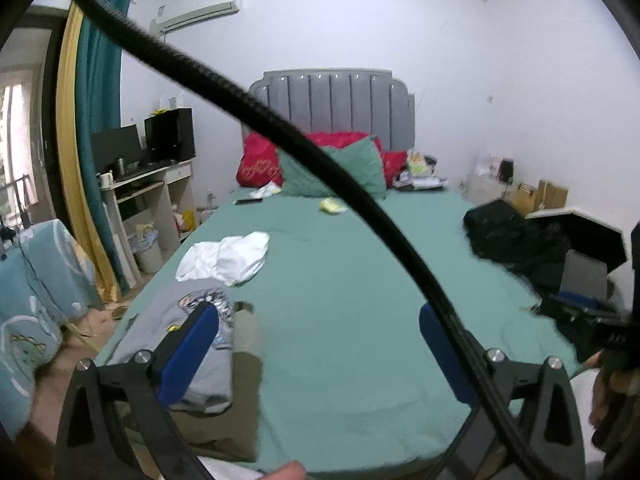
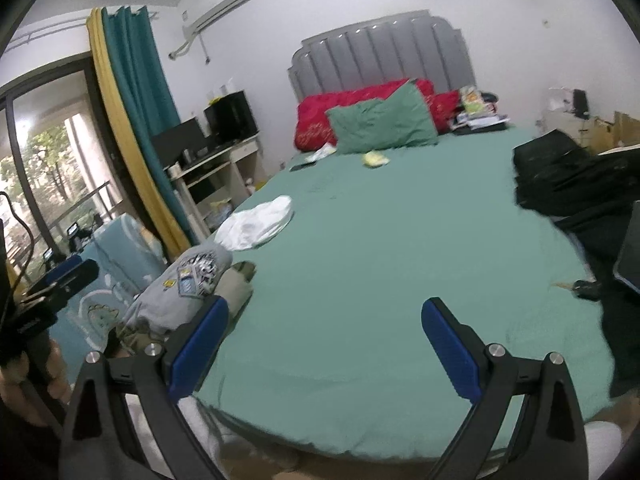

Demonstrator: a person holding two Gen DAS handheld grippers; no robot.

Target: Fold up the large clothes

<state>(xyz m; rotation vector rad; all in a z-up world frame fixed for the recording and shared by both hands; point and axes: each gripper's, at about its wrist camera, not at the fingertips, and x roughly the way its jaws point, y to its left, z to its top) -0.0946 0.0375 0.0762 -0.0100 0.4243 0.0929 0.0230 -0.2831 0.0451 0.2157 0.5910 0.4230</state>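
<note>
A folded grey shirt with a print (image 1: 200, 344) lies on top of an olive garment (image 1: 236, 408) at the near left corner of the green bed (image 1: 340, 300). It also shows in the right wrist view (image 2: 180, 296). A crumpled white garment (image 1: 228, 258) lies further up the left side, seen too in the right wrist view (image 2: 258, 224). A pile of black clothes (image 1: 516, 240) sits at the bed's right edge. My left gripper (image 1: 320, 344) is open and empty above the bed's near end. My right gripper (image 2: 324, 340) is open and empty too.
Red and green pillows (image 1: 332, 168) lie by the grey headboard (image 1: 332, 108). A desk with monitors (image 1: 148, 168) and curtains (image 1: 92, 140) stand left. A black cable (image 1: 320, 168) crosses the left wrist view. Boxes and a laptop (image 1: 584, 280) are at right.
</note>
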